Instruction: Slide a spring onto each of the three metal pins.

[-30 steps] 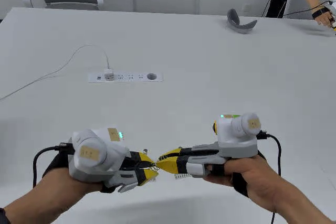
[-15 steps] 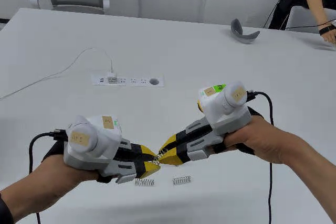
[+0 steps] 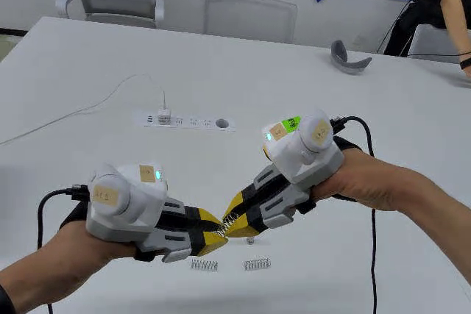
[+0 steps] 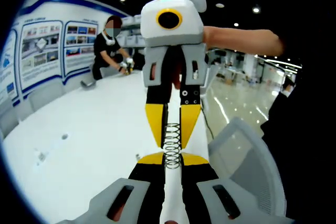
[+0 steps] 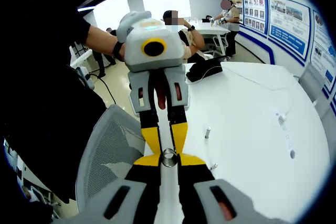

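Your headset camera looks forward and down from the near edge of the bench (image 3: pixel 110 71), across to its far edge. Each tong camera sits close behind its own tips and faces the other head-on: left tongs (image 3: pixel 213 234), right tongs (image 3: pixel 234 226). All three views share the spring (image 3: pixel 228 220) where the tips meet.

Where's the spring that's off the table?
Head view, low centre: the spring is held between the tips of the left gripper and right gripper, above the table.
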{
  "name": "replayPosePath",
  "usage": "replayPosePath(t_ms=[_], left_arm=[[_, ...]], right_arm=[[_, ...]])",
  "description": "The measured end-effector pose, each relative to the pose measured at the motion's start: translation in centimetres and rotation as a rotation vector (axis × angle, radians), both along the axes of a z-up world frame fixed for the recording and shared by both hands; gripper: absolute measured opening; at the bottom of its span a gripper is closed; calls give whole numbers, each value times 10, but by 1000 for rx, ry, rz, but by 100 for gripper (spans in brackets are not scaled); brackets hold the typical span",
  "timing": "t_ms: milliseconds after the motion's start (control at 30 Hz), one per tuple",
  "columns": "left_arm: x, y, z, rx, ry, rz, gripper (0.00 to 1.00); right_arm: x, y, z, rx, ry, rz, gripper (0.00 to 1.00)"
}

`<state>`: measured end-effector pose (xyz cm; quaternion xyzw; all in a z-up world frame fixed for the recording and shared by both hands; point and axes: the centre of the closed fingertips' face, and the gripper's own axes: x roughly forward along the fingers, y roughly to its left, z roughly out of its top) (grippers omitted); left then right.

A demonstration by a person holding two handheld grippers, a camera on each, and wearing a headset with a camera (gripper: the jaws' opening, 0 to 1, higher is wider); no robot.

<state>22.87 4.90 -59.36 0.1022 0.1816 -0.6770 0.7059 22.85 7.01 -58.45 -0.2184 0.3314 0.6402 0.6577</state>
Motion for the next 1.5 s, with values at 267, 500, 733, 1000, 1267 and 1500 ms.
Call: replayPosePath(t_ms=[267,500,733,1000,1267,1500], left_arm=[[-3,4,-5,21,-2,-1,10],[-5,9,-11,31,24,8,10],[-7,16,-20,20,44,34,11],[0,39,-33,30,57,111,18],[10,66,-40,30,73,206,22],[20,86,-46,34,73,287,27]], right_arm=[[-4,7,-7,-23,5,47,13],[-7,13,-12,-35,8,71,13],[-9,18,-20,-49,16,87,12],[-7,22,-28,-53,18,82,12],[-4,28,-35,-49,24,76,12],[-1,29,-46,-78,26,75,12]])
